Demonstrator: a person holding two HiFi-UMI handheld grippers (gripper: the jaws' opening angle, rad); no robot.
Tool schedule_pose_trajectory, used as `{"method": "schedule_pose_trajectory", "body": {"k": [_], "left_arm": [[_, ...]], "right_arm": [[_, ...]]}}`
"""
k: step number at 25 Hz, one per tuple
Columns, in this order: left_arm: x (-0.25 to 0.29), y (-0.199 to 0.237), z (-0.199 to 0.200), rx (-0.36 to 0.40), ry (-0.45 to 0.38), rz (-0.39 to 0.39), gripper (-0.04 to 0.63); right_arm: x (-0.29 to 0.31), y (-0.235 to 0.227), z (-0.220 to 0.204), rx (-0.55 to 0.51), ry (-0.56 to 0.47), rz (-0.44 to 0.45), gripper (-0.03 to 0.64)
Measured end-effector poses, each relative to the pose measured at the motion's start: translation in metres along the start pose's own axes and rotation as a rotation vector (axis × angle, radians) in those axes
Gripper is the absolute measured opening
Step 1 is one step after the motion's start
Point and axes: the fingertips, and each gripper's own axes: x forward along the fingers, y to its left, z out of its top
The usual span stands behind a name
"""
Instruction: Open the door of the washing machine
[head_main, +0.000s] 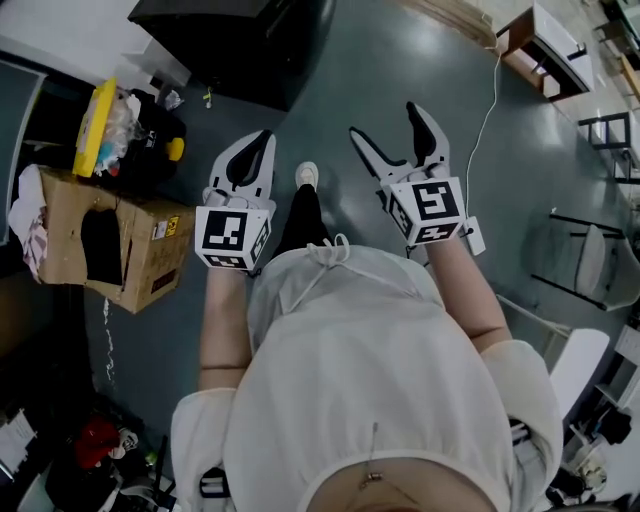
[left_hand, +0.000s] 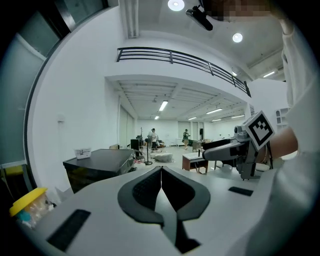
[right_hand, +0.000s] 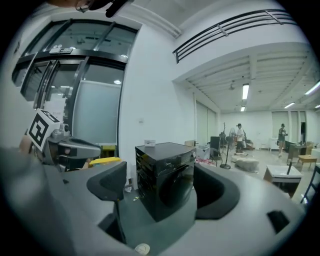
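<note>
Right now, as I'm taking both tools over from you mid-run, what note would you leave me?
Left tool: shut, empty.
Right tool: open, empty. The washing machine shows between its jaws, but well beyond them.
Washing machine: black, standing on the floor ahead, by the white wall. Its round door on the front looks closed.
Done: nothing on the door yet; neither tool touches the machine.
Left: walk up, catch the door, probably with the open right tool, and swing it open.
</note>
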Motion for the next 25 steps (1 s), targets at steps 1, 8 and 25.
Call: {"method": "schedule_pose_trajectory", "body": {"k": [1,8,25], "left_arm": [[0.015,0.013,0.0,-0.007,0.0,-0.003,0.021],[0.124,0.101,-0.012,-0.028,0.055,-0.06,0.021],[0.288,0.189,-0.113,-0.148,0.198,-0.114,0.021]], "right_arm": [[0.018,-0.005,0.001,-0.001,0.013,-0.004,0.416],[0.158,-0.041,-0.01,0.046,0.141,-0.022,0.414],[0.378,-0.101,-0.147,0.231,0.465,-0.025,0.365]]}}
